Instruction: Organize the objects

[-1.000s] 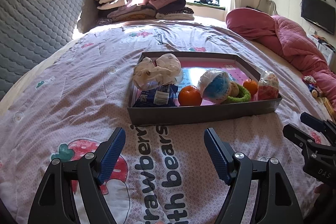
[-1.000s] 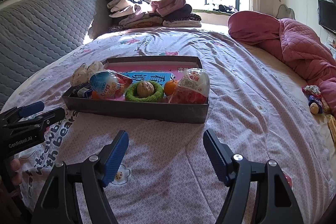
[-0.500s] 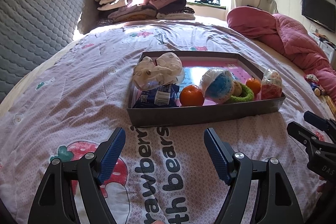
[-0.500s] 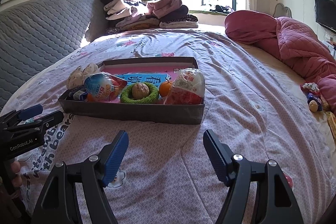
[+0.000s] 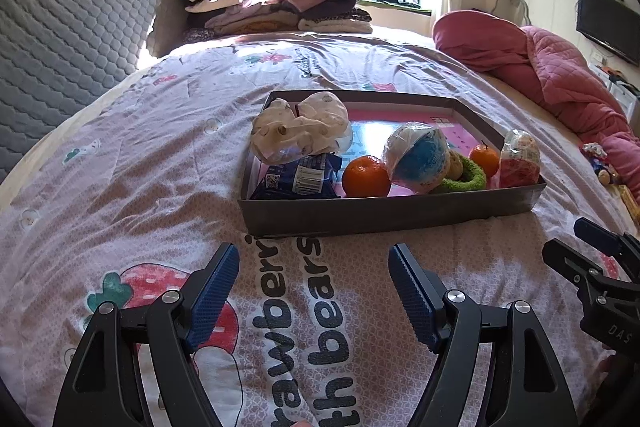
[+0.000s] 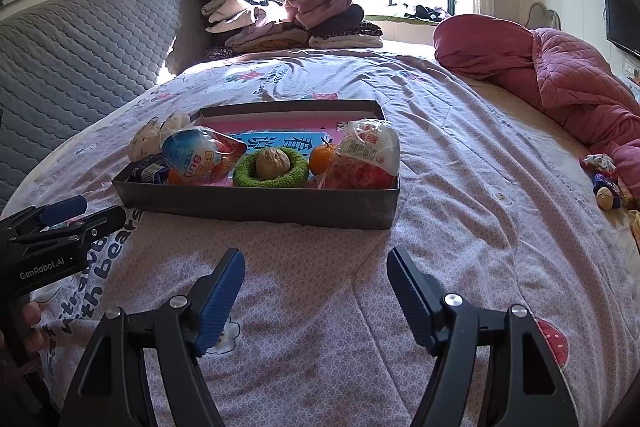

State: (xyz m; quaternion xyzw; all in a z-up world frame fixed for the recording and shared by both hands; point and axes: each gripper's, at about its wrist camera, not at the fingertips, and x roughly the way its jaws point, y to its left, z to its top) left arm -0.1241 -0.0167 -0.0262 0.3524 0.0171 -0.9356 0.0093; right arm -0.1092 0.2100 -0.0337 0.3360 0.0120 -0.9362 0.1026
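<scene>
A shallow grey box (image 5: pixel 384 213) (image 6: pixel 256 205) lies on the bed. It holds cream socks (image 5: pixel 300 127), a dark blue snack packet (image 5: pixel 298 179), an orange (image 5: pixel 366 177), a blue-and-white bagged snack (image 5: pixel 418 157) (image 6: pixel 200 157), a green ring (image 6: pixel 272 175) with a walnut (image 6: pixel 273 163) in it, a second small orange (image 5: pixel 484 157) (image 6: pixel 320 158) and a red-and-white bagged snack (image 5: pixel 519 159) (image 6: pixel 366 161). My left gripper (image 5: pixel 314 273) is open and empty just short of the box's near wall. My right gripper (image 6: pixel 316 279) is open and empty, near the box's right half.
The bed has a pink printed quilt (image 5: pixel 120 163). Folded clothes (image 5: pixel 272 3) are stacked at the far end. A red rolled duvet (image 6: pixel 540 75) lies to the right, with small toys (image 6: pixel 604 183) near the edge. A grey padded headboard (image 6: pixel 72 51) is to the left.
Both grippers have shifted slightly relative to the box, which sits a little higher and further right in the left view. Both stay open and empty. The objects in the box have not moved.
</scene>
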